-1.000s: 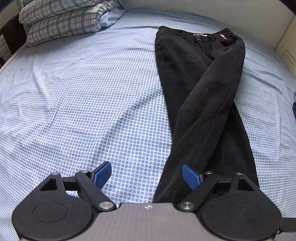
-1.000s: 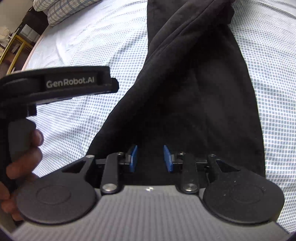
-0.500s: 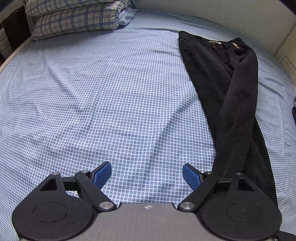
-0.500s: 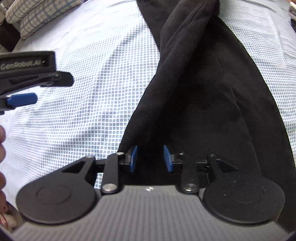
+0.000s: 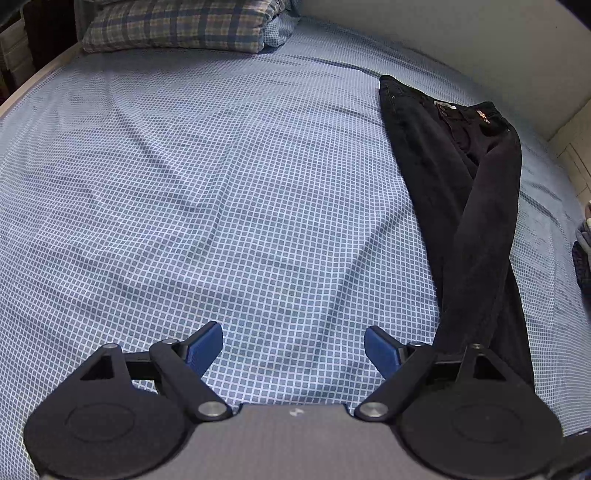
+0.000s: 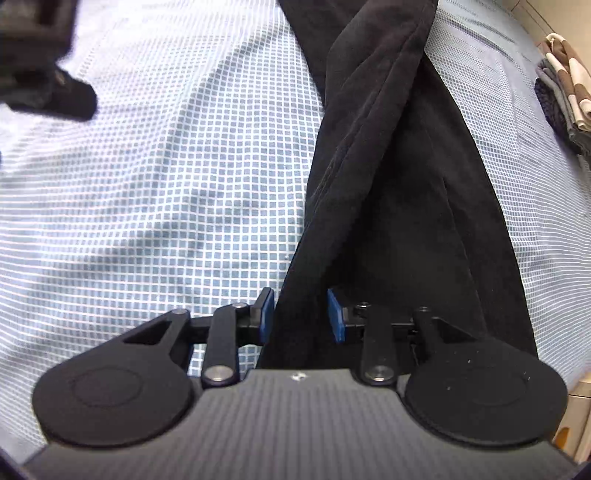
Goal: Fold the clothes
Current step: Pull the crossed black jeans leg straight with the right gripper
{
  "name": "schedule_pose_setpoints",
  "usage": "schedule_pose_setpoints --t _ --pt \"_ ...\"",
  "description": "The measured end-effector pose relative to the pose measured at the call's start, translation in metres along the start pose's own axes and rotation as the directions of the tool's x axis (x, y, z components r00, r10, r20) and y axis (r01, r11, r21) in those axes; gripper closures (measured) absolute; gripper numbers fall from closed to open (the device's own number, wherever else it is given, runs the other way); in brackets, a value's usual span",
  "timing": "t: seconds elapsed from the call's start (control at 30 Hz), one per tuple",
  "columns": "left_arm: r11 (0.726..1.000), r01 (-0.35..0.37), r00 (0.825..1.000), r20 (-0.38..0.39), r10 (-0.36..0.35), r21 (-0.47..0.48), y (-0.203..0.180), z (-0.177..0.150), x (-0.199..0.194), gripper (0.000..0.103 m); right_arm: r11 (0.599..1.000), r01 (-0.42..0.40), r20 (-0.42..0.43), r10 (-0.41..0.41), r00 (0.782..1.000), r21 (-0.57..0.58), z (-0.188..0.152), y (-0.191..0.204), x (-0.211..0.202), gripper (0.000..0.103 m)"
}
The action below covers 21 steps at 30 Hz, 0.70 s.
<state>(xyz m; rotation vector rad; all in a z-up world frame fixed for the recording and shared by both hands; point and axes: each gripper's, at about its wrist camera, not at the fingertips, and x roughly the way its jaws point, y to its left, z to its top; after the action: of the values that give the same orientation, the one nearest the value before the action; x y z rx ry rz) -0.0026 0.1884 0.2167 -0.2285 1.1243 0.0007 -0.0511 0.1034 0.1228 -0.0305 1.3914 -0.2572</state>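
Observation:
Black trousers [image 5: 476, 206] lie lengthwise on the right side of a bed with a blue-and-white checked sheet [image 5: 221, 206], waistband at the far end, one leg crossing over the other. My left gripper [image 5: 293, 349] is open and empty over bare sheet, left of the trouser hems. In the right wrist view my right gripper [image 6: 301, 315] has its blue pads on either side of the hem end of the trousers [image 6: 399, 184], narrowly apart with the dark cloth between them.
Plaid pillows [image 5: 177, 26] sit at the head of the bed, far left. A pile of folded cloth [image 6: 565, 88] lies at the bed's right edge. A pale wall or headboard [image 5: 461, 40] runs along the far side.
My left gripper has swung left, away from the trousers, so they now sit at the right of its view. My right gripper has stayed at the hem with the same narrow gap.

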Motion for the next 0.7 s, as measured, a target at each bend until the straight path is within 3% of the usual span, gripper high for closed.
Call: schedule_pose_setpoints --t 0.07,0.23,0.47,0.7 --pt "1.000 0.013 1.000 0.005 -0.013 -0.013 0.004 0.003 -0.001 0.017 0.992 -0.075 -0.088 0.083 0.993 0.101 0.003 -0.009 0.011 0.085" --pt "0.999 0.041 0.999 0.006 -0.041 -0.028 0.013 0.005 -0.004 0.017 0.970 -0.127 -0.109 0.152 0.982 0.208 0.006 -0.046 0.002 0.089" --pt "0.996 0.076 0.997 -0.001 -0.076 0.051 -0.021 0.006 -0.014 0.017 0.977 -0.066 -0.058 0.079 0.995 0.202 0.011 -0.118 -0.053 0.089" --pt "0.987 0.115 0.993 -0.006 -0.115 0.112 -0.106 0.006 -0.023 0.017 0.951 -0.020 -0.007 0.024 1.000 0.308 0.010 -0.228 -0.078 0.089"
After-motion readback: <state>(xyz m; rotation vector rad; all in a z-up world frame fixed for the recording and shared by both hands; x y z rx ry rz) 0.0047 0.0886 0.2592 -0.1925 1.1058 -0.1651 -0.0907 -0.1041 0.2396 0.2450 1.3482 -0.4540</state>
